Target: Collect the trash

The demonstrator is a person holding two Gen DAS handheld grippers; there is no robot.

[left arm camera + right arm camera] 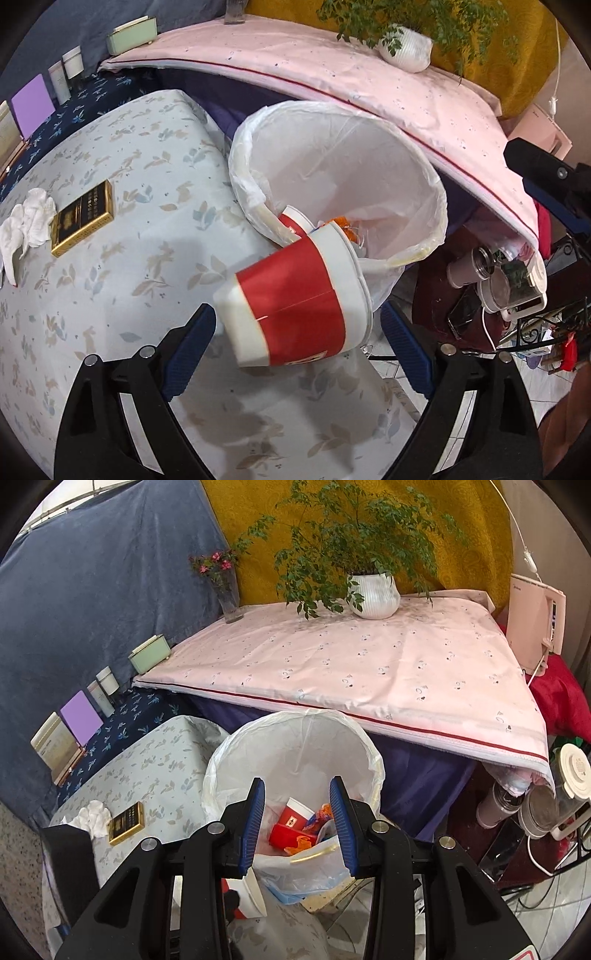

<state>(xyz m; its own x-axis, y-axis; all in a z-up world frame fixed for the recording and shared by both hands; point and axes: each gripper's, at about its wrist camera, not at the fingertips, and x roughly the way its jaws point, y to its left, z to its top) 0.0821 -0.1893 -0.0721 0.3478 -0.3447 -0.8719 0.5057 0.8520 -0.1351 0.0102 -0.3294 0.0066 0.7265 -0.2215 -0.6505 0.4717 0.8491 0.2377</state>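
My left jaws [297, 356] stand wide apart, pads clear of the red-and-white paper cup [295, 301] that lies tipped on its side between and just ahead of them, its mouth at the rim of the white plastic-lined bin [424, 177]. My right jaws [298, 823] are partly open and hold nothing, pointing down into the same bin, where a red cup and orange wrappers lie. On the floral-clothed desk [122, 295] beside the bin rest a crumpled white tissue [27, 225] and a black-and-gold box [83, 218].
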